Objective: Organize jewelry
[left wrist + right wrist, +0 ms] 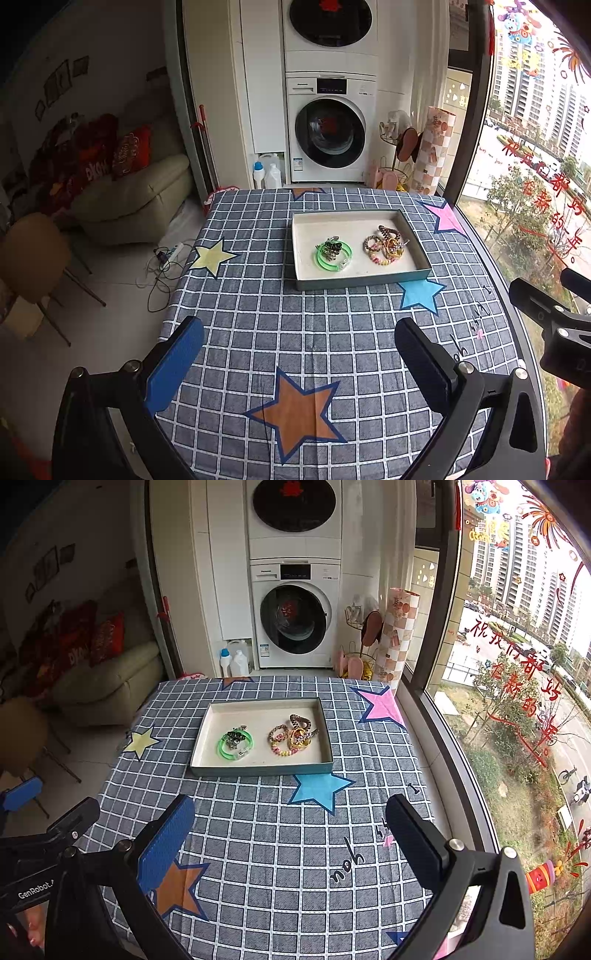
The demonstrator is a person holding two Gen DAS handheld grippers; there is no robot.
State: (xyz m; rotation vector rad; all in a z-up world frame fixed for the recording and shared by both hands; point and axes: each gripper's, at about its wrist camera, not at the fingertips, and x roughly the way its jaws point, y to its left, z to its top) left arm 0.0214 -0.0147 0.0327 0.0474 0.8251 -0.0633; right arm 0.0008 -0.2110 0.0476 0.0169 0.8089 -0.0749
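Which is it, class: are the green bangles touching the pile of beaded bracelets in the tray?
Apart. In the right wrist view, bare tray floor separates the green bangles from the beaded bracelets; the left wrist view shows the same gap.

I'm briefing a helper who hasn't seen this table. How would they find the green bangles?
On the checked tablecloth with coloured stars sits one shallow tray, behind the blue star. Inside are two clusters; the green bangles are the left one. They alone are bright green, with a dark clip on top, unlike the brown, pink and gold pile to the right.
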